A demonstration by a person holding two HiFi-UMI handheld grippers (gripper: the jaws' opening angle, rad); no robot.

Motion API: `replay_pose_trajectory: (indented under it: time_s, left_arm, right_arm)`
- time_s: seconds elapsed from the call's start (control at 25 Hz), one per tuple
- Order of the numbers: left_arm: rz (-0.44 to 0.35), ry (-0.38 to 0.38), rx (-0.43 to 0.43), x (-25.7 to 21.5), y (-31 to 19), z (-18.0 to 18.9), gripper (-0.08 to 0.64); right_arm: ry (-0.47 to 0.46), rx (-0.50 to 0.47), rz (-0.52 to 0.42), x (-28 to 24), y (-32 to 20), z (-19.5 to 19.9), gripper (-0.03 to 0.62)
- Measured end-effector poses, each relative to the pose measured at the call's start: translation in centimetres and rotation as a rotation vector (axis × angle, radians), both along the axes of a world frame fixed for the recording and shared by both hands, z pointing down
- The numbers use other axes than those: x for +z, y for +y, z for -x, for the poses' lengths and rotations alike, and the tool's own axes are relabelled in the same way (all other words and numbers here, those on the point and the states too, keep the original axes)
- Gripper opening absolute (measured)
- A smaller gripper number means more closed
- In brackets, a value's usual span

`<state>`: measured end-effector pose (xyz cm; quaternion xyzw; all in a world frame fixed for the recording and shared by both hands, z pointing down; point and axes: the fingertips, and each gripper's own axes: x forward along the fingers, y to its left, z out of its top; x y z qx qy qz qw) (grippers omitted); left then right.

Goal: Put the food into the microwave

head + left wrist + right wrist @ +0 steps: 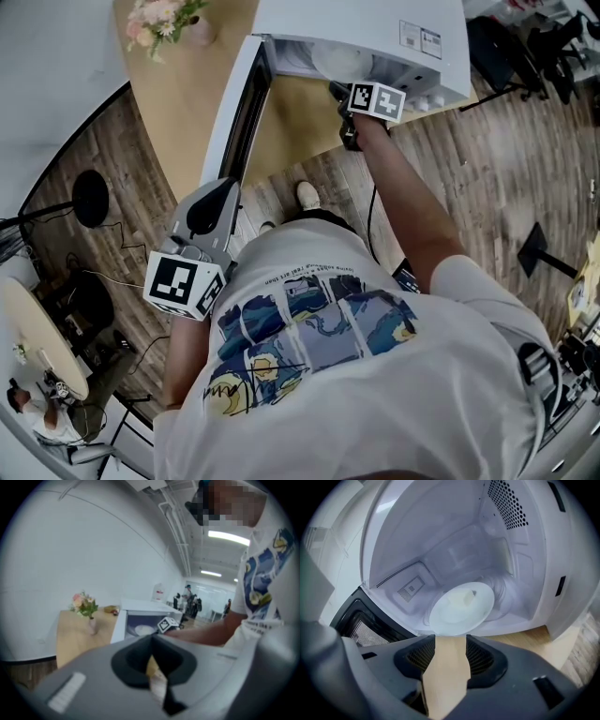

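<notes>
1. At my left side, I am holding the left gripper [151, 641] back by my body, well apart from the microwave [375, 28]. Its jaws are drawn together, with nothing I can make out between them.
2. Next along, the microwave door [239, 103] is standing wide open over the wooden table [178, 103]. I am judging that pushing it with closed jaws could let them slide off, or slam the door and jolt the dish.
3. Inside the cavity, the white plate [461, 607] is sitting on the turntable with a pale piece of food [466, 598] on it, so the food is in.
4. At the mouth, I am holding the right gripper [450, 641] spread wide and empty, just in front of the plate's rim. Backing out low or crooked could hook that rim and drag the plate forward off the sill.
</notes>
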<state>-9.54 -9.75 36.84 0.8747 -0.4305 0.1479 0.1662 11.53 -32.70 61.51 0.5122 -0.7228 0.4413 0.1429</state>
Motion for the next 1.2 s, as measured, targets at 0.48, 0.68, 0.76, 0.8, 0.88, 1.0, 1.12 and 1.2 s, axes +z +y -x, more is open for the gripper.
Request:
replay_pose_trajectory:
  time_s: [0.48,0.68,0.76,0.8,0.88,1.0,1.12,1.2]
  left_arm:
    - [-0.022,0.024,0.066,-0.3,2.0,0.4,0.009]
    - [-0.035,0.040,0.114,-0.2,3.0,0.3,0.009]
    - [-0.038,0.043,0.138,-0.2,3.5,0.2,0.009]
    - [-0.040,0.044,0.150,-0.2,3.7,0.3,0.009]
    - [-0.048,0.047,0.172,-0.3,4.1,0.4,0.009]
    - [-0.055,0.052,0.202,-0.4,4.8,0.6,0.009]
    - [-0.054,0.053,0.231,-0.3,5.9,0.8,0.009]
    - [-0.055,0.055,0.251,-0.2,6.5,1.1,0.009]
  right_arm:
    - [0.015,-0.003,-0.017,-1.1,5.3,0.4,0.192]
    - [0.032,-0.012,-0.036,-2.0,9.0,0.2,0.174]
    - [0.037,-0.006,-0.043,-2.4,10.5,0.2,0.171]
    - [0.039,-0.002,-0.047,-2.6,11.2,0.2,0.169]
    - [0.044,0.003,-0.060,-3.3,12.3,0.4,0.163]
    - [0.053,0.004,-0.077,-4.2,14.2,0.8,0.150]
    - [0.053,0.006,-0.086,-4.9,16.4,1.5,0.137]
    - [0.054,0.008,-0.095,-5.5,17.8,2.1,0.126]
